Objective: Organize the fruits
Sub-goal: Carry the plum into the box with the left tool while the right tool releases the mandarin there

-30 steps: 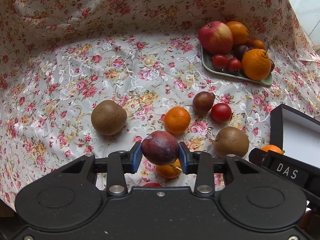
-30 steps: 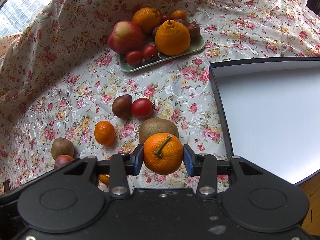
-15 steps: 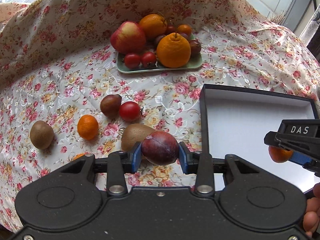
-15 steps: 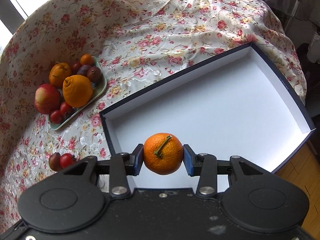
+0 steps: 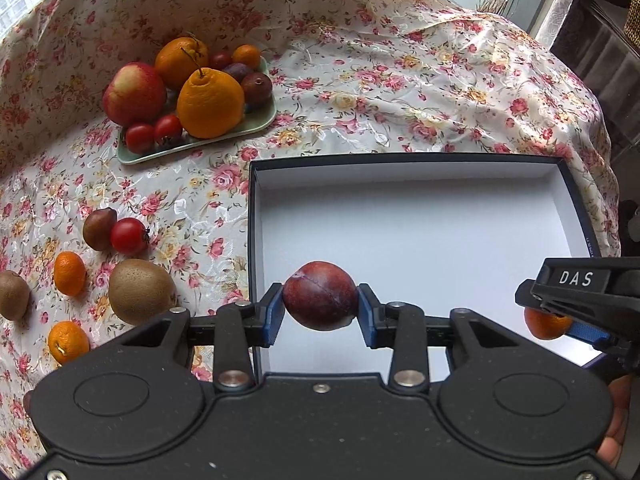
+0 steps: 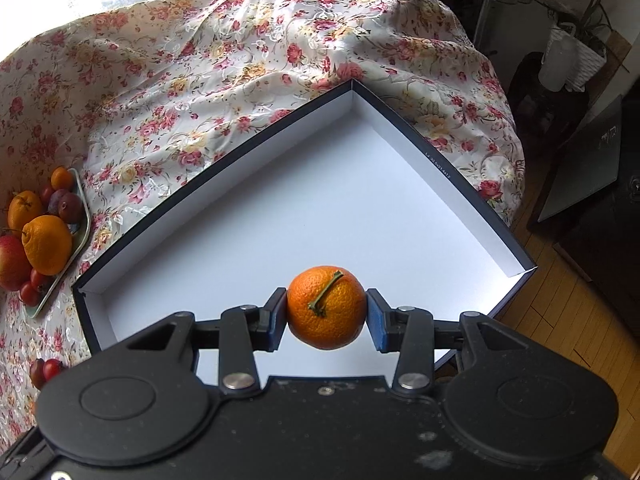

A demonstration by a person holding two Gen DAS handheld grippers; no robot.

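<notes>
a dark red plum [image 5: 320,295] sits clamped between the blue pads of the left hand-held gripper [image 5: 321,309], hanging over the near left corner of an open white-lined box [image 5: 440,168]. the right hand-held gripper [image 6: 326,316] grips a small mandarin [image 6: 325,307], stem up, above the same box's floor. a green tray [image 5: 256,124] of fruit and loose fruit lie on the floral-clothed bench [image 5: 360,92], left of the box.

Floral tbl [image 5: 400,92] w/ box [image 5: 400,159], tray [image 5: 256,122]
</notes>
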